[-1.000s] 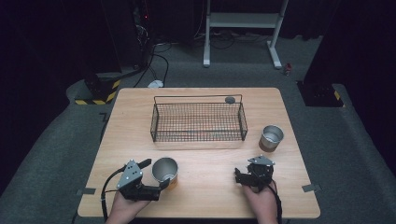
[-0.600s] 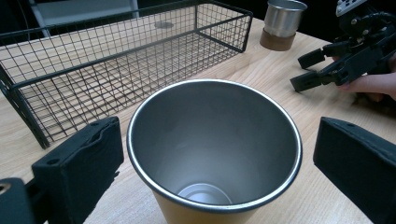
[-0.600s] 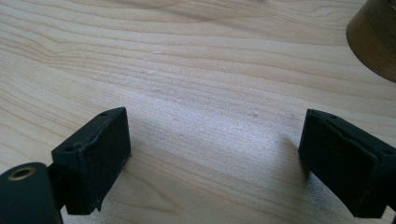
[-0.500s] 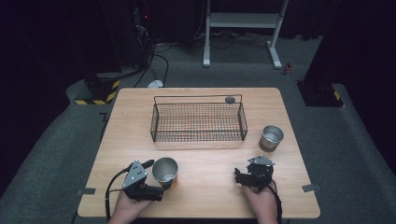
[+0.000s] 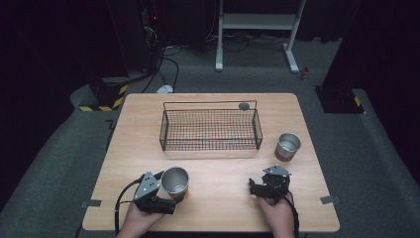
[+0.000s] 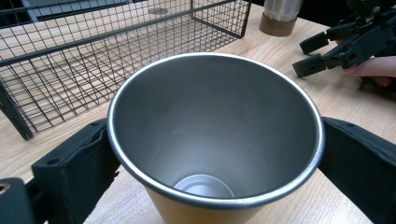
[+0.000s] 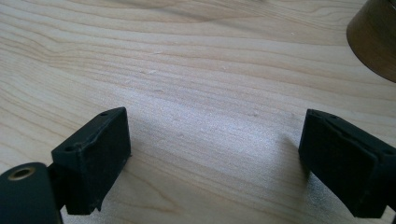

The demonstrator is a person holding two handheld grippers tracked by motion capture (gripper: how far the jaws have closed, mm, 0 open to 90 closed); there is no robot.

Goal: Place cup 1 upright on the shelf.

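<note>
— So, how many cups were on the table?

— Two steel cups. One cup stood upright near the front edge, gripped by the left gripper, its jaws pressed against the cup's sides just under the rim. The second cup stood to the right of the wire basket, well apart from the first.

— And the grippers?

— Two, one in each hand. The right gripper rested near the front right of the table with its jaws spread wide and nothing between them.

— One basket only?

— One, beyond both cups. A small dark round thing sat by its far rim; I couldn't make out what it was.

— Anything cut off?

— In the left gripper view the held cup's base ran out of the bottom edge. In the right gripper view a brown curved corner at the upper right was cropped.

— The surroundings?

— A pale wooden tabletop on grey carpet, in a dark room. Cables trailed across the floor, with a white metal frame behind the table and a yellow-and-black striped strip at the left.
</note>
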